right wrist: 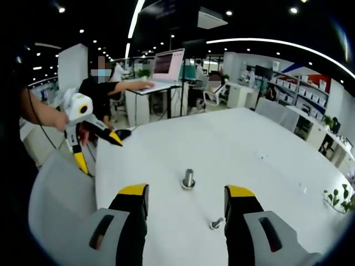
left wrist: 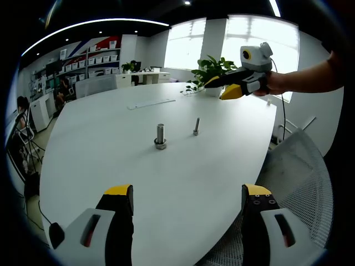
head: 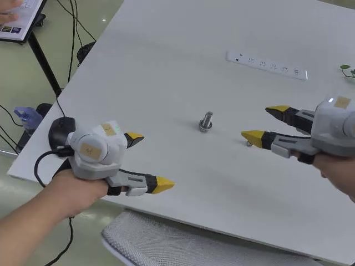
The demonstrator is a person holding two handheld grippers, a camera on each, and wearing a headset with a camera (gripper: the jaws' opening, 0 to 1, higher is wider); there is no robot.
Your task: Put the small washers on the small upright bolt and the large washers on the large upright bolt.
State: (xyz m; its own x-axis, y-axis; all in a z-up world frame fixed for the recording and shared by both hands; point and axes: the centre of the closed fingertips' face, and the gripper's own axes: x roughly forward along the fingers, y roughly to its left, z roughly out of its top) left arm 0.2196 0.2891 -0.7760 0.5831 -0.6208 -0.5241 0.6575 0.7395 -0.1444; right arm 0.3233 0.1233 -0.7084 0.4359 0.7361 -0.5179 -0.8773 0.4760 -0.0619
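Nearest the person, past the mesh chair (head: 166, 244) at the table's edge, the left gripper (head: 148, 160) hovers over the near-left corner of the white table (head: 166, 66). Its yellow-tipped jaws stand wide apart with nothing between them. The right gripper (head: 265, 123) hangs above the table's right side, its jaws likewise spread and holding nothing.

Just below the right gripper's nearer tip stands the small upright bolt (right wrist: 216, 224). It is too small to tell whether washers sit at its foot. A little further in, near the table's middle, stands the large upright bolt (head: 206, 121), with a wider metal collar (left wrist: 160, 146) around its base. This looks like one or more washers already threaded on, though the count cannot be made out.

The two bolts are the only holders here. The surface around them reads as bare white, so the task appears finished or nearly so.

Farthest back, a white power strip (head: 266, 65) lies flat.
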